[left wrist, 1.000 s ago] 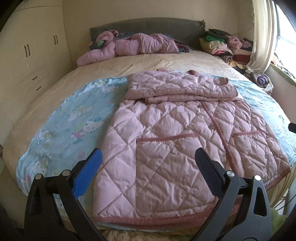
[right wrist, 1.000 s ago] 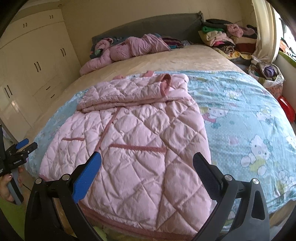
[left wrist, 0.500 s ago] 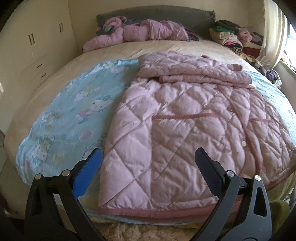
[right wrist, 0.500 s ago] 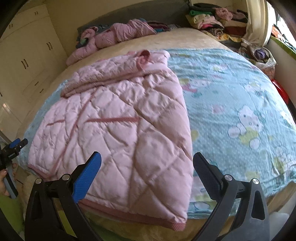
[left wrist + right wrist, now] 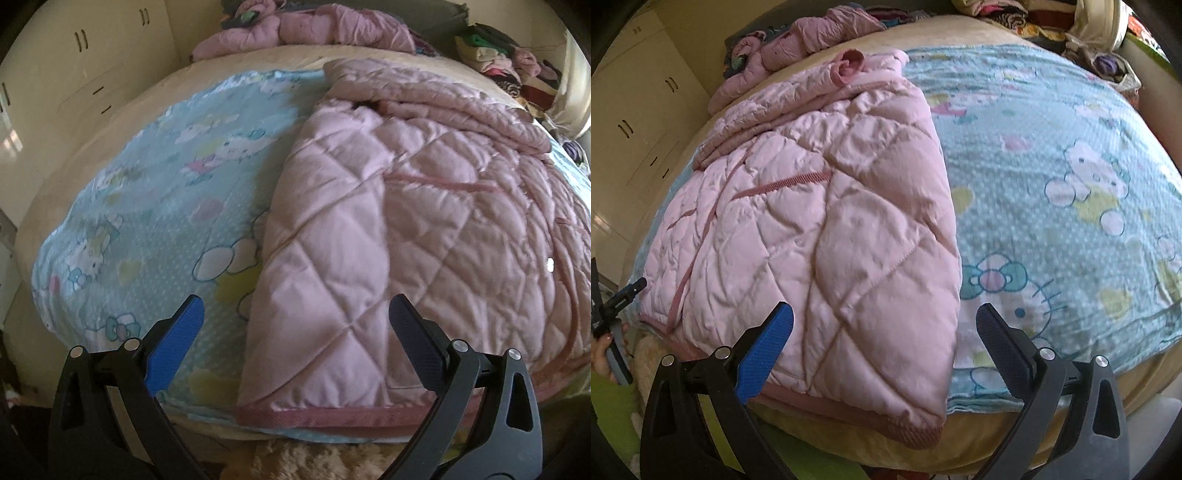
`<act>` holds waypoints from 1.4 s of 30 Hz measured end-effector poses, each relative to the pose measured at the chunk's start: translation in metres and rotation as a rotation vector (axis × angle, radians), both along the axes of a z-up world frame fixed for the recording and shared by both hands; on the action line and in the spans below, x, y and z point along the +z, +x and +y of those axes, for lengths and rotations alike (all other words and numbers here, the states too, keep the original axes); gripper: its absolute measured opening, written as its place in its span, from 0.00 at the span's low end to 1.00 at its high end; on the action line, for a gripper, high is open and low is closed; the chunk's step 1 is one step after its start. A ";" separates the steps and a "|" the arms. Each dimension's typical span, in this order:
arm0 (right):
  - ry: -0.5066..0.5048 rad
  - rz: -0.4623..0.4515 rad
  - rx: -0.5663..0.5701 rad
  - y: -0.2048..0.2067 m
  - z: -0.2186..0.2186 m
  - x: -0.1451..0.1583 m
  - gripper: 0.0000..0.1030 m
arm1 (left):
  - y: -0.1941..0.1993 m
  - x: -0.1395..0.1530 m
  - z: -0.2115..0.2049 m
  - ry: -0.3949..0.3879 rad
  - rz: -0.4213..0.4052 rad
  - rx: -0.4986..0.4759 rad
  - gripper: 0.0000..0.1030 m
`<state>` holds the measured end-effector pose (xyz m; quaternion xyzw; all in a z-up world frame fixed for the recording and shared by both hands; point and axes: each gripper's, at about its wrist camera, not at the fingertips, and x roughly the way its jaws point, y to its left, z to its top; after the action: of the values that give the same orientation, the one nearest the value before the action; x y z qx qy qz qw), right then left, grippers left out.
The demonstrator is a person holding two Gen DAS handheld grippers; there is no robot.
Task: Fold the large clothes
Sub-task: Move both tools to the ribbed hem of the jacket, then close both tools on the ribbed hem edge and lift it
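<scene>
Coat [image 5: 406, 221] lay flat on the blue blanket [image 5: 166, 192] across the bed [image 5: 258, 55], front up, with its upper part and sleeves already doubled down over the chest and its banded hem [image 5: 849, 410] hanging at the near edge; that spread, I judged, put both bottom corners within reach so the lower half could be lifted and carried up over the fold. Left tongs [image 5: 295, 332] hung just above the coat's left bottom corner, spread wide, holding nothing, with the coat's side edge showing in the gap between them. Right tongs [image 5: 884, 336] hovered over the right bottom corner in the same way, wide apart and empty, the coat's other side edge between them. I could not tell whether any tip brushed the fabric. Other pink garments [image 5: 314, 33] lay piled near the headboard
</scene>
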<state>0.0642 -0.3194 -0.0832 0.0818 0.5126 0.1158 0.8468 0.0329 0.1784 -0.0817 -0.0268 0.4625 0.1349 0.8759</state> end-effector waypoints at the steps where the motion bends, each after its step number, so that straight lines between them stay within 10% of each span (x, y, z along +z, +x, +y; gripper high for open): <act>1: 0.005 0.008 0.003 0.000 -0.001 -0.002 0.96 | 0.000 -0.002 0.002 -0.002 0.003 0.002 0.91; 12: 0.085 0.072 0.052 -0.007 0.001 -0.021 0.94 | 0.004 -0.017 0.013 -0.031 0.033 0.016 0.91; 22: 0.100 -0.020 0.158 -0.013 0.014 -0.002 0.35 | 0.007 -0.025 0.021 -0.107 0.048 0.018 0.91; 32: 0.178 0.074 0.162 -0.001 0.010 -0.032 0.57 | 0.011 -0.032 0.027 -0.212 0.063 -0.009 0.91; 37: 0.199 0.012 0.193 -0.007 0.013 -0.024 0.25 | 0.011 -0.035 0.033 -0.266 0.061 -0.002 0.91; 42: 0.248 -0.069 0.174 -0.009 0.011 -0.005 0.19 | 0.012 -0.034 0.031 -0.258 0.067 -0.005 0.91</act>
<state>0.0552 -0.3087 -0.0880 0.1372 0.4699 0.2539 0.8342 0.0447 0.2099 -0.1156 -0.1335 0.5050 0.0731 0.8496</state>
